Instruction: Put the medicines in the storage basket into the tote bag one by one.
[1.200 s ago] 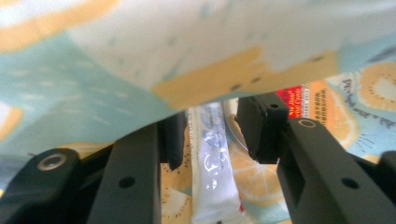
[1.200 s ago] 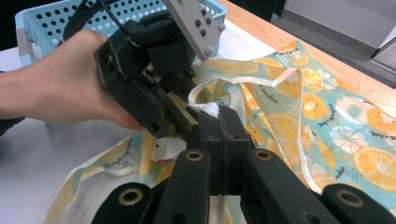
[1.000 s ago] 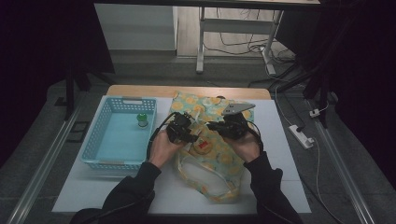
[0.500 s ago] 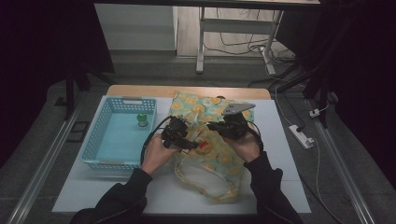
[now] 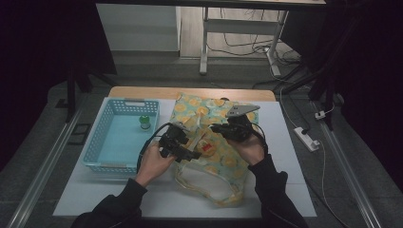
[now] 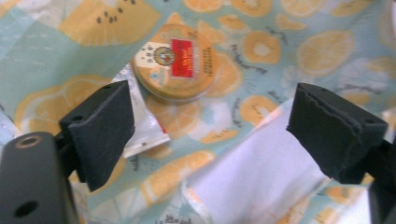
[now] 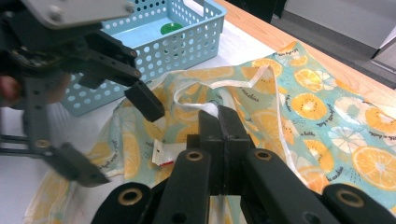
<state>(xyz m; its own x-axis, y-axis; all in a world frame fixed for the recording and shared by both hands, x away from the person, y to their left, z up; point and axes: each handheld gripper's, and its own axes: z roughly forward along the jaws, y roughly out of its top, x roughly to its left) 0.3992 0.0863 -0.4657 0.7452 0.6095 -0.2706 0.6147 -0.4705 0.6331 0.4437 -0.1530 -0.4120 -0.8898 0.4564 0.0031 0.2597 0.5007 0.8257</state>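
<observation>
A fruit-print bag [image 5: 228,159] lies on the white table, its mouth held up by my right gripper [image 7: 218,114], which is shut on the bag's white-edged rim [image 7: 205,108]. Inside the mouth lie a round tin with a red label [image 6: 175,63] and a white packet [image 6: 142,123]. My left gripper [image 6: 210,126] hovers open just above them, with the packet beside its left jaw. In the high view the left gripper [image 5: 183,148] is over the bag's left side and the right gripper [image 5: 223,129] is over its middle. The tin [image 5: 206,147] shows between them.
A light blue perforated basket [image 5: 102,142] stands left of the bag with a small green-lidded thing [image 5: 145,122] at its far end. A white power strip [image 5: 306,138] lies off the table's right edge. A desk frame and cables stand beyond the table.
My left gripper has shifted slightly toward the near side and turned in over the bag's mouth. The right gripper has kept its hold in place.
</observation>
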